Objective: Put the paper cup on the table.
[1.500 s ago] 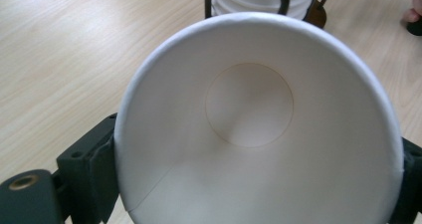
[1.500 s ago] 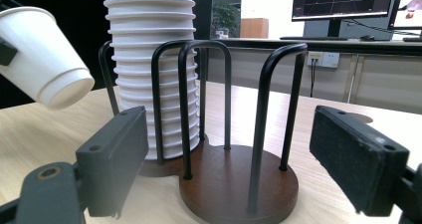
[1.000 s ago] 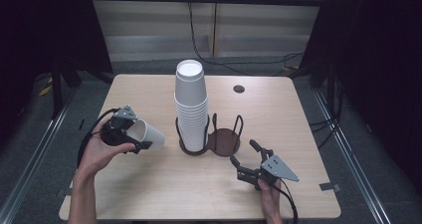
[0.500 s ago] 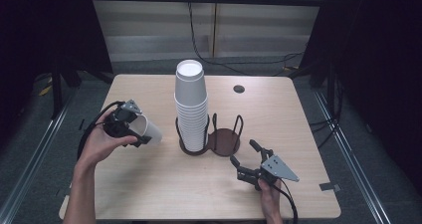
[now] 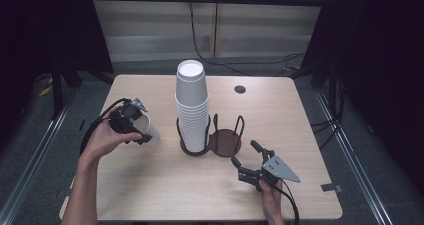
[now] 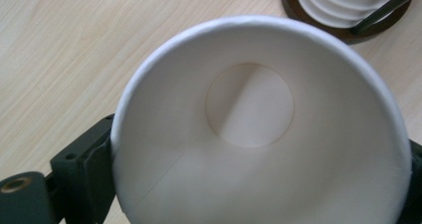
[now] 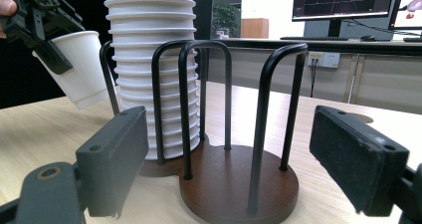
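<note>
Resting tilted between the jaws of the left gripper [image 5: 131, 126], 1 white paper cup [image 5: 148, 130] is held above the left part of the table [image 5: 150, 185], mouth toward the gripper and base pointing at the cup holder. In the left gripper view the cup's [image 6: 259, 134] rim sits against the black jaw on each side; these jaws have just been opening with the cup between them, yet the rim remains in contact with them, so the cup is grasped. The left hand [image 5: 102, 140] wraps the gripper body from below, forearm rising from the bottom left edge. Just right of the cup stands a tall stack of white cups [image 5: 192, 110] in 1 ring of a dark 2-ring wire holder [image 5: 225, 141]; the second ring holds nothing. The right gripper [image 5: 247, 161] lies low near the front right of the table, held by the right hand [image 5: 269, 189], its jaws spread wide and released, aimed at the holder. Its own view shows the holder [image 7: 234, 184] between the parted pads, untouched. Light wood covers the tabletop, with a round dark grommet [image 5: 240, 89] near the far edge. Grey floor, cables and dark curtains surround it.
</note>
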Action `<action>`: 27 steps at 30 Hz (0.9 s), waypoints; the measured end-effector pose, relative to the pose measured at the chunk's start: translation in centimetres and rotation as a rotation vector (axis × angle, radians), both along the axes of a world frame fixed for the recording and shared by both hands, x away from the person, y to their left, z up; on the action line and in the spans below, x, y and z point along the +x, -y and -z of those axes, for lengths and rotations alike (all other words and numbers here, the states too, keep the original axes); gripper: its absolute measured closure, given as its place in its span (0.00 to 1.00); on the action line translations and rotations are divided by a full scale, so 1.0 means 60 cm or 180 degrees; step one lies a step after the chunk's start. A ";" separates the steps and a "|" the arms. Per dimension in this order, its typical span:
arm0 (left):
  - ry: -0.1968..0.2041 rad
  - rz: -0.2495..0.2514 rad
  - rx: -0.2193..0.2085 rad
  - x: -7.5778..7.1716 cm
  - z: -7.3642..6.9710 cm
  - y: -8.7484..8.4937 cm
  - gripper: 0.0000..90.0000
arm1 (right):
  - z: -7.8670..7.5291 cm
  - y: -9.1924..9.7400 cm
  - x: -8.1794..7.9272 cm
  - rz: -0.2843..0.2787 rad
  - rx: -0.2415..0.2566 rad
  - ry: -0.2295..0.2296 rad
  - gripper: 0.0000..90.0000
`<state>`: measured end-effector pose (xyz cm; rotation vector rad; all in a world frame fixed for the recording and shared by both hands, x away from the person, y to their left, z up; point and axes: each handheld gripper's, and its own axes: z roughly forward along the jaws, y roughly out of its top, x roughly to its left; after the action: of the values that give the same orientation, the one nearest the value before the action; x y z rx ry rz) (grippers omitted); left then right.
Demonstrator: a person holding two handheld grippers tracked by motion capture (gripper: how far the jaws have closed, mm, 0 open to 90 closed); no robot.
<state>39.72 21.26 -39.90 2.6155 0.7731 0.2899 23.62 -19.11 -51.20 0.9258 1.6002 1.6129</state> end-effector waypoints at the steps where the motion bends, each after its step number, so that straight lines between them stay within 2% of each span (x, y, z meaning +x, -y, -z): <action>1: -0.0008 0.0010 -0.0005 0.002 0.000 0.000 0.07 | 0.000 0.000 0.000 0.0000 0.0001 -0.0001 0.17; 4: -0.0095 -0.0042 0.0014 0.008 0.004 0.004 0.07 | 0.000 0.000 0.000 0.0000 0.0001 -0.0001 0.16; 6: -0.0144 -0.0015 0.0115 0.012 0.008 0.007 0.07 | 0.000 0.000 0.000 0.0001 0.0002 -0.0004 0.16; 13: -0.0183 -0.0051 0.0191 0.021 0.021 0.012 0.06 | 0.000 0.000 0.000 0.0000 0.0001 0.0000 0.16; 17: -0.0210 -0.0056 0.0140 0.025 0.030 0.015 0.06 | 0.000 0.000 0.000 0.0000 0.0001 0.0000 0.16; 19: -0.0177 -0.0154 0.0123 0.026 0.036 0.019 0.06 | 0.000 0.000 0.000 0.0000 0.0000 0.0000 0.16; 20: -0.0170 -0.0132 0.0139 0.028 0.038 0.019 0.06 | 0.000 0.000 0.000 0.0002 0.0003 -0.0005 0.16; 23: -0.0149 -0.0156 0.0056 0.030 0.042 0.018 0.05 | 0.000 0.000 0.000 0.0000 0.0000 0.0000 0.16; 27: -0.0149 -0.0152 0.0077 0.031 0.042 0.021 0.05 | 0.000 0.000 0.000 0.0001 0.0001 -0.0001 0.16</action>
<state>41.59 20.00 -42.44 2.6377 0.8538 0.2539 23.62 -19.11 -51.20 0.9263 1.5999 1.6131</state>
